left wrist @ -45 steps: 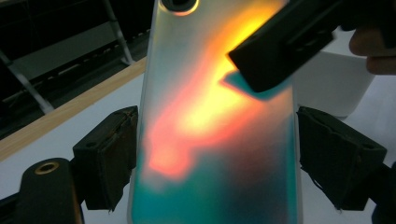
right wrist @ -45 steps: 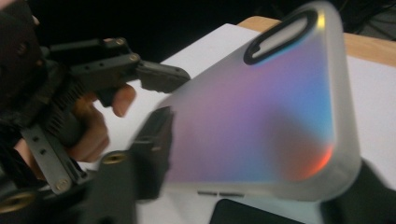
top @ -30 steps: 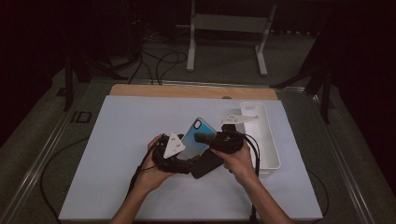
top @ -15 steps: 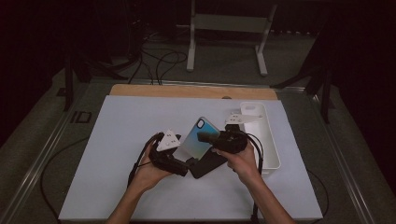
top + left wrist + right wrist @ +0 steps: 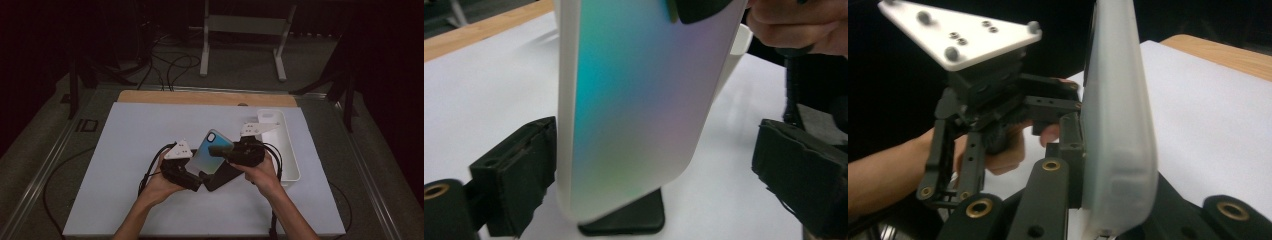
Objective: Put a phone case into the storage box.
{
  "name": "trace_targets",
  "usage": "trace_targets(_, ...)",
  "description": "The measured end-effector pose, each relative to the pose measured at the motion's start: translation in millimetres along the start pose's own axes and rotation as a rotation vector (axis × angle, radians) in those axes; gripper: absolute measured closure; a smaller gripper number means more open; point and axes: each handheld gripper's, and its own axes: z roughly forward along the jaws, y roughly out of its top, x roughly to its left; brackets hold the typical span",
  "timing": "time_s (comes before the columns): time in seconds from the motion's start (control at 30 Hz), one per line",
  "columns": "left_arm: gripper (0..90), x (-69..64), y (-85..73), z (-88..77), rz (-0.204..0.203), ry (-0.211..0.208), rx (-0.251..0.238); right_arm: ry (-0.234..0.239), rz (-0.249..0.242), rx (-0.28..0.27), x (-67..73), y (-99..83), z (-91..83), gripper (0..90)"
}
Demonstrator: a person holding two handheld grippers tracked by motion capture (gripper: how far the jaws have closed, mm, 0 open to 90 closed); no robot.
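While the left gripper [image 5: 192, 172] has its jaws spread wide, having just narrowed slightly, the iridescent phone case [image 5: 210, 152] stands between them with one long edge against a pad and a gap on the other side. The case tilts above a black phone [image 5: 222, 175] on the white mat [image 5: 125, 150]. The right gripper [image 5: 222, 150] clamps its upper edge. A white tray [image 5: 290, 150] lies just beside, at the mat's right border.
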Motion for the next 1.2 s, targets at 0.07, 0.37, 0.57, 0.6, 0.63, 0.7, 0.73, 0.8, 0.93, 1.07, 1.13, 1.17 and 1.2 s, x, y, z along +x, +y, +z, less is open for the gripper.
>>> trace_targets(0.07,13.9,-1.6,-0.1,0.7,0.017,-0.009,0.006,0.019,-0.019,0.008,2.2,1.1,1.7,87.0)
trace_targets(0.37,41.5,-2.0,-2.5,2.3,0.039,-0.064,0.047,0.073,-0.087,0.032,7.0,5.0,3.6,86.9)
trace_targets(0.57,57.1,1.1,-2.5,-1.6,0.039,-0.113,0.041,0.083,-0.101,0.054,3.3,4.7,-0.3,85.5)
trace_targets(0.6,59.2,1.3,-2.7,-1.1,0.036,-0.120,0.046,0.090,-0.105,0.055,2.6,4.9,-0.7,85.0)
trace_targets(0.63,62.2,1.6,-3.1,-0.6,0.037,-0.124,0.048,0.089,-0.107,0.055,2.5,4.9,-0.9,83.3)
trace_targets(0.7,69.4,1.2,-3.6,0.6,0.033,-0.137,0.046,0.079,-0.111,0.050,2.6,5.2,-1.5,76.9)
trace_targets(0.73,72.1,0.7,-3.6,0.9,0.034,-0.139,0.047,0.080,-0.107,0.046,2.7,5.4,-1.6,74.3)
trace_targets(0.8,78.3,0.6,-3.6,1.3,0.035,-0.142,0.052,0.072,-0.127,0.047,3.9,5.9,-2.0,66.6)
trace_targets(0.93,85.4,0.2,-3.8,0.3,0.037,-0.146,0.038,0.022,-0.155,0.049,7.9,6.6,-1.9,55.4)
trace_targets(1.07,86.0,-0.5,-3.1,0.9,0.039,-0.124,0.035,-0.008,-0.160,0.051,9.6,6.5,0.3,46.6)
trace_targets(1.13,86.3,-0.2,-2.9,-0.2,0.043,-0.096,0.034,-0.069,-0.165,0.069,11.9,5.6,4.0,37.1)
trace_targets(1.17,86.3,0.1,-2.7,-1.3,0.044,-0.088,0.031,-0.086,-0.167,0.072,12.1,5.1,5.0,34.4)
trace_targets(1.2,86.4,0.5,-2.4,-2.6,0.043,-0.084,0.026,-0.104,-0.163,0.077,12.5,4.6,5.7,31.2)
